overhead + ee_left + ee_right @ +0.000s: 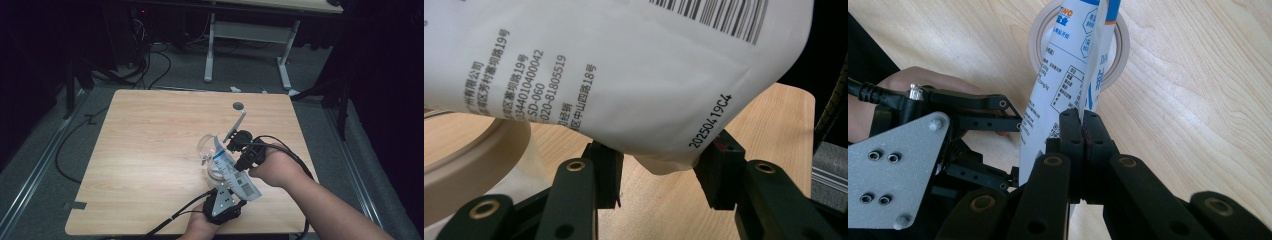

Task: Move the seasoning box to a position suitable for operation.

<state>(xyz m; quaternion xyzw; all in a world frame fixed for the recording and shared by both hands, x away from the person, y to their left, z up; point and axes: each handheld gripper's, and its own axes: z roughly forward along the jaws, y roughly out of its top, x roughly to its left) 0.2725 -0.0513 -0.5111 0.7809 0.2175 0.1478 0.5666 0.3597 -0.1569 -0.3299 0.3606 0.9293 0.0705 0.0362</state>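
A white pouch (231,172) with blue print and a barcode hangs tilted over a round pale-rimmed cup (207,150) on the wooden table (150,150). My left gripper (229,189) comes in from the near edge, and its jaws press on the pouch's bottom corner (659,160) from both sides. My right gripper (232,145) is at the pouch's upper end, shut on a folded edge of the pouch (1083,105). In the right gripper view the pouch's top reaches down into the cup's rim (1120,55). What the cup holds is hidden.
A small dark round spot (238,105) marks the table's far side. A thin white strip (240,120) sticks up beyond the right gripper. Cables trail from both grippers off the near edge. A desk frame (247,30) and floor cables lie beyond the table.
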